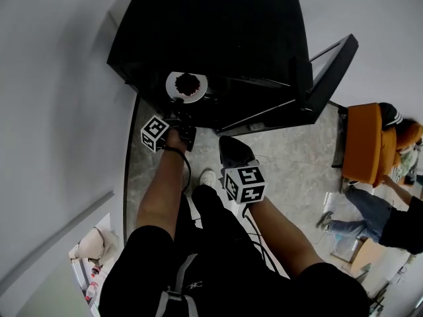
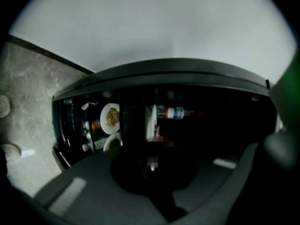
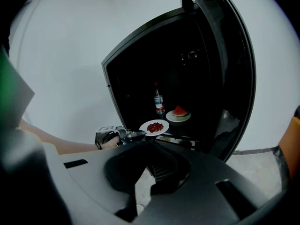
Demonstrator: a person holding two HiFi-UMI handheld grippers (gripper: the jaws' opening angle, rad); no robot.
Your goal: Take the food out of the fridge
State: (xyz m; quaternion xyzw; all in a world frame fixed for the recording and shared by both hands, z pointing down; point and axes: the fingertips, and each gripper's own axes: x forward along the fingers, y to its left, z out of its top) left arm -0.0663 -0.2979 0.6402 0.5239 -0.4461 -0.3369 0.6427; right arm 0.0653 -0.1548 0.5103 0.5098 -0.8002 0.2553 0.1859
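Observation:
The black fridge stands open in front of me. A white plate of small red food hangs at the fridge's front edge, with my left gripper shut on its near rim. The right gripper view shows that plate level in the left gripper. Deeper on the shelf sit a watermelon slice on a plate and a small bottle. The left gripper view is dark and barely shows the held plate; lower shelves hold two more plates of food. My right gripper is shut and empty, back from the fridge.
The fridge door swings out to the right. A white wall runs along the left. An orange chair with a seated person and another person are at the far right on the stone floor.

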